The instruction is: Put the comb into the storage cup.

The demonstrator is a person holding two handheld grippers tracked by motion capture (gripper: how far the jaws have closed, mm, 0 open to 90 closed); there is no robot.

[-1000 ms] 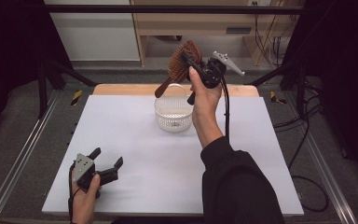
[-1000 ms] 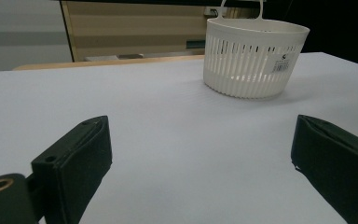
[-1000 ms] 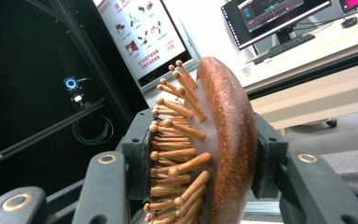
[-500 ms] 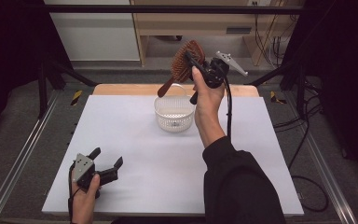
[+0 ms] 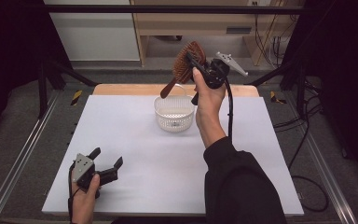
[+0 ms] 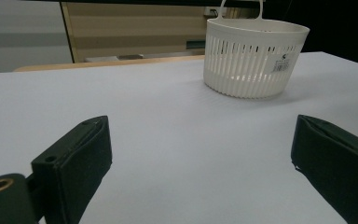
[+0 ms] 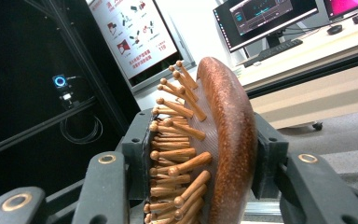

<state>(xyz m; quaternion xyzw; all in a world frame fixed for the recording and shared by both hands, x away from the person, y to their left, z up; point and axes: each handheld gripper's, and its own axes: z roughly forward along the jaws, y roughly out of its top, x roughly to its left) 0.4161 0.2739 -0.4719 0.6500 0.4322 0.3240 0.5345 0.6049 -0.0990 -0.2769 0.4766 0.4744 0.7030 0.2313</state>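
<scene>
we see the right forearm raised steeply from the near edge of the table (image 5: 130, 140), sleeve at the bottom, the hand lifted well above the far part of the white surface with the right gripper (image 5: 193, 60) aimed up and to the left in the high view, its grey plate jutting to the right and its cable hanging down along the wrist. its jaws are clamped partway closed on the head of a wooden hairbrush (image 5: 185, 64); in the right gripper view the hairbrush (image 7: 214, 140) sits edge-on between the pads, one pad on the wooden pins, the other on the smooth back. the brush's long axis slants, head up and right, handle down and left, ending above the far rim of the white basket (image 5: 174, 113). the left gripper (image 5: 106, 162) rests low by the near left corner, jaws spread wide with nothing between them, facing the basket (image 6: 254, 56)
</scene>
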